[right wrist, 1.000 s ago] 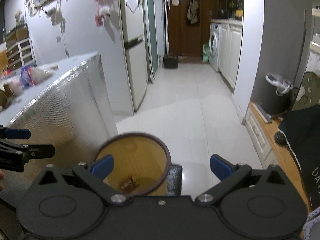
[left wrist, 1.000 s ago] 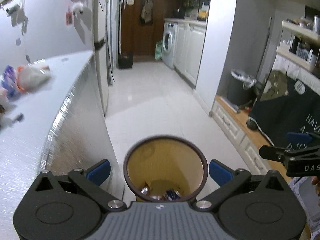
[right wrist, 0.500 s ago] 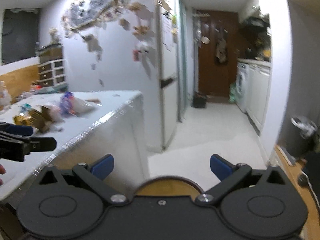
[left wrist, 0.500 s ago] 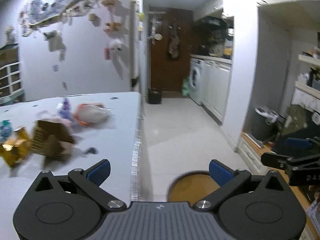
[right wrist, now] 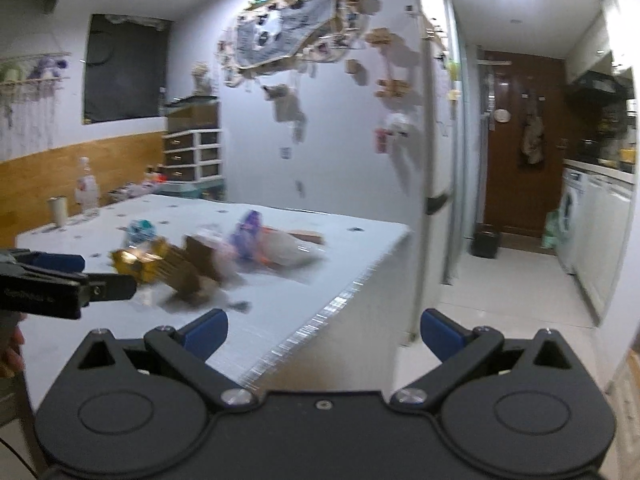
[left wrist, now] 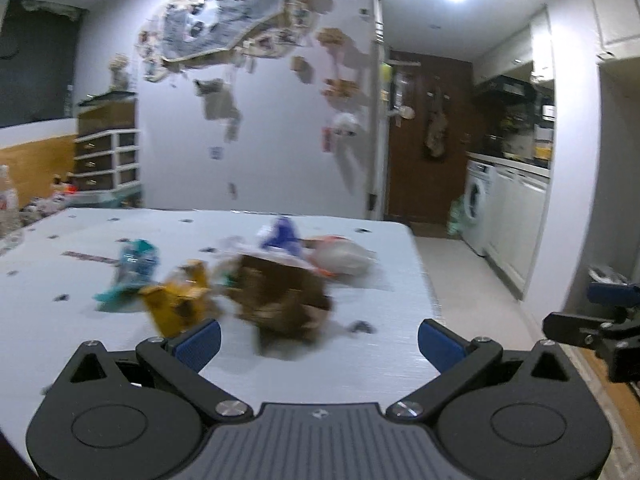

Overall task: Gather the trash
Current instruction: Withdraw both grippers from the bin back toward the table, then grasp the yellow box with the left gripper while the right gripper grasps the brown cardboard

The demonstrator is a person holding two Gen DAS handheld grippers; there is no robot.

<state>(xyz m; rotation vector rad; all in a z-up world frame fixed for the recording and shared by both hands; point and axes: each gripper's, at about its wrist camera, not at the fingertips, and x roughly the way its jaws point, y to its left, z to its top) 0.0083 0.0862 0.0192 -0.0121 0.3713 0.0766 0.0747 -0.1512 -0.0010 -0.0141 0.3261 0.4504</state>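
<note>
On the white desk (left wrist: 360, 360), a blurred heap of trash lies ahead of two empty, spread hand-held grippers.

The heap sits toward the desk's right, far half: a brown crumpled paper bag (left wrist: 280, 300) nearest, a gold wrapper (left wrist: 176, 304) touching it on the left, a teal packet (left wrist: 134, 264) further left, and behind them a blue-purple wrapper (left wrist: 282, 236) and a white-and-orange bag (left wrist: 344, 256); motion blur hides finer detail. The left hand-held gripper (left wrist: 318, 340) hangs just near of the brown bag, its blue pads wide apart and holding nothing. The right hand-held gripper (right wrist: 324, 330) is off the desk's right edge, over the corner and the floor, jaws likewise spread and empty. On the far wall hangs a map-shaped collage (left wrist: 232, 28); a kitchen corridor with a washing machine (left wrist: 478, 208) runs along the right.
</note>
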